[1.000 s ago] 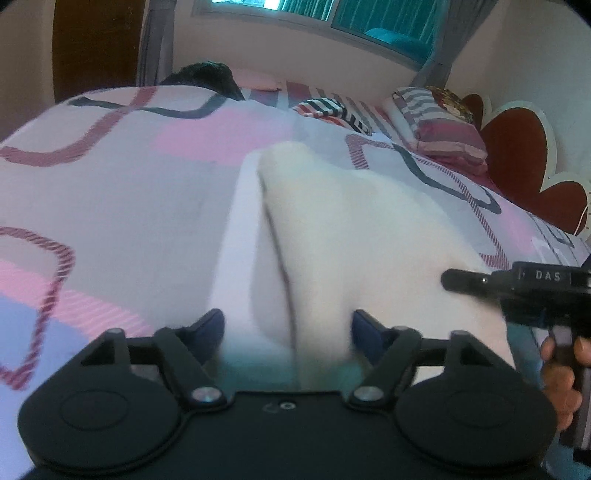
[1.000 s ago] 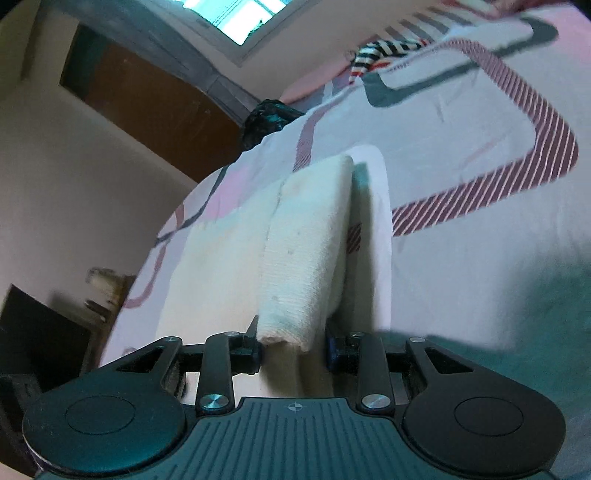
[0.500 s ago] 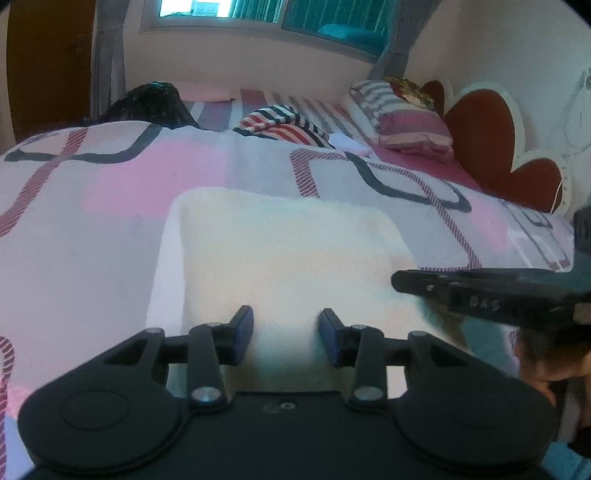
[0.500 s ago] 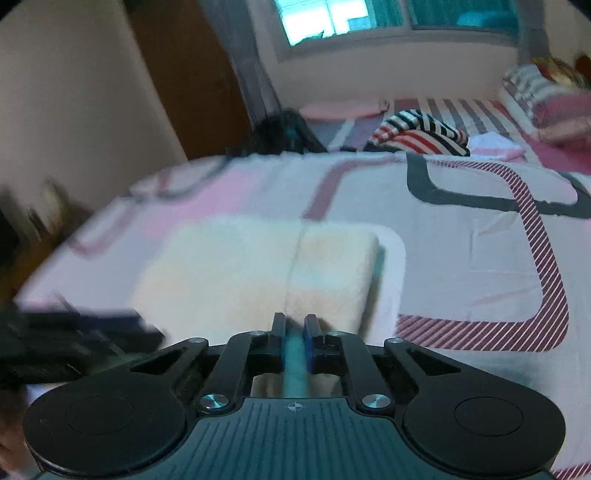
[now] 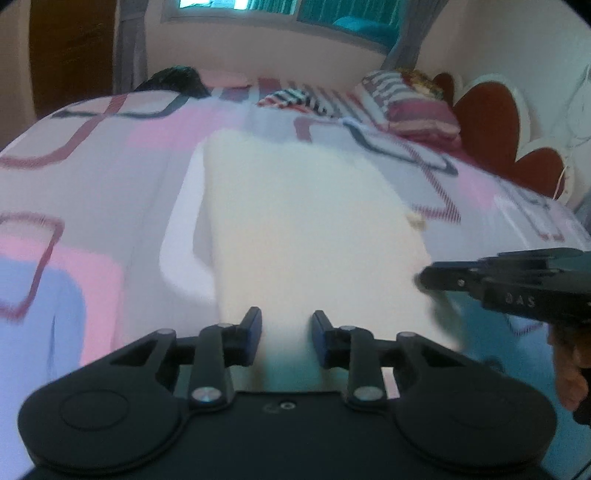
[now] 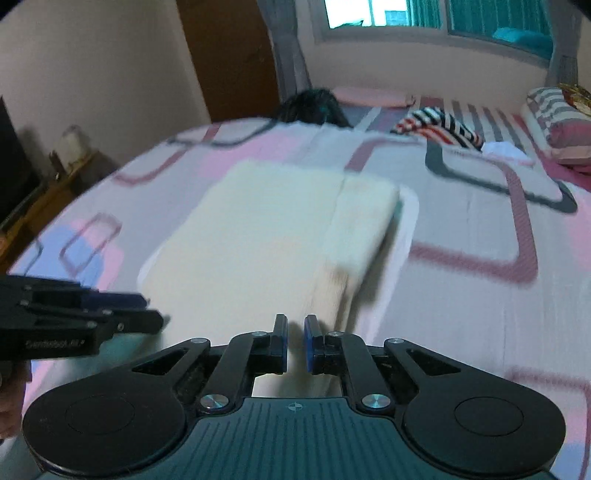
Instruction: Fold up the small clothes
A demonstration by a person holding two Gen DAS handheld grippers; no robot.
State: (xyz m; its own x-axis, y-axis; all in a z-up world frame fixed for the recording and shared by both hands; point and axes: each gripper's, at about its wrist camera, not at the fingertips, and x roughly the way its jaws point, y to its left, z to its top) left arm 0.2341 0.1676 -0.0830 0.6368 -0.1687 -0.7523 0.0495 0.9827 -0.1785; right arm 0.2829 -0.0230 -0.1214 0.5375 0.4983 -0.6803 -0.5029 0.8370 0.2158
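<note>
cloth [image 5: 303, 229]: soft, light, limp (folded, on bed [image 5: 110, 177]); grab near edge, 6 o'clock.
left gripper [image 5: 287, 338]: jaws parted, nothing held.
right gripper [image 6: 295, 343]: jaws nearly closed, grip unclear.

Patterned bed [image 5: 110, 192] under a bright window [image 6: 436, 16] (brown door [image 6: 229, 55] beside).

A bed [image 5: 110, 192] covered by a pink, white and lilac patterned sheet is shown. At its centre a cream folded cloth [image 5: 295, 229] is laid flat. Toward 12 o'clock in the left wrist view, a striped garment [image 5: 291, 99] is seen on the sheet, with a dark bundle [image 5: 173, 79] at 11 o'clock. At 1 o'clock, striped pillows [image 5: 410, 107] are stacked by the red headboard [image 5: 491, 114].
</note>
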